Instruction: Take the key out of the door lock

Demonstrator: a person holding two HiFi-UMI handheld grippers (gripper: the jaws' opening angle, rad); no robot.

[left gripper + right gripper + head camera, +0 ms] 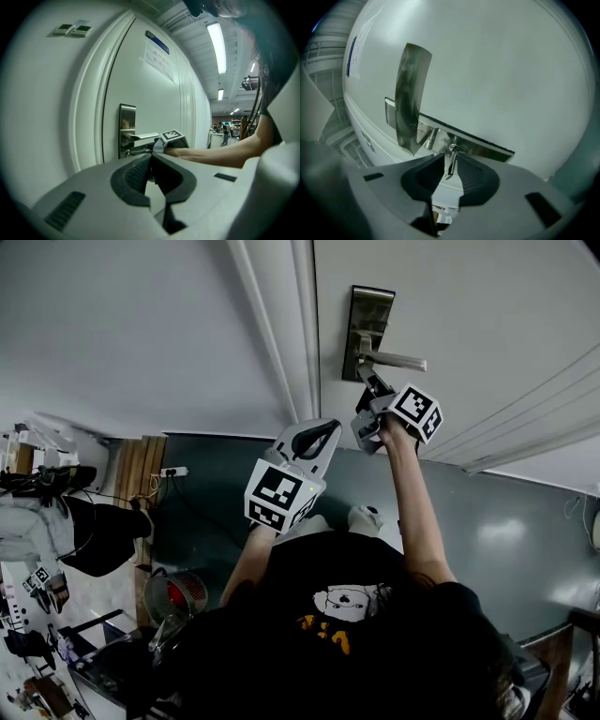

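A steel lock plate (368, 326) with a lever handle (397, 360) is on the white door (487, 315). My right gripper (371, 388) is just under the handle, close to the plate. In the right gripper view a small silver key (449, 167) with a wire ring (457, 149) stands between the dark pads, and the right gripper (450, 161) is shut on it. The key appears apart from the lock plate (410, 101) and its cylinder (431, 138). My left gripper (319, 435) hangs back below the door frame, shut and empty (150, 159).
The door frame (281, 334) runs left of the lock. A paper notice (159, 55) is on the door and wall switches (72, 29) are beside it. On the floor are a power strip (173, 472), a round wire fan (174, 594) and a crouching person (66, 521).
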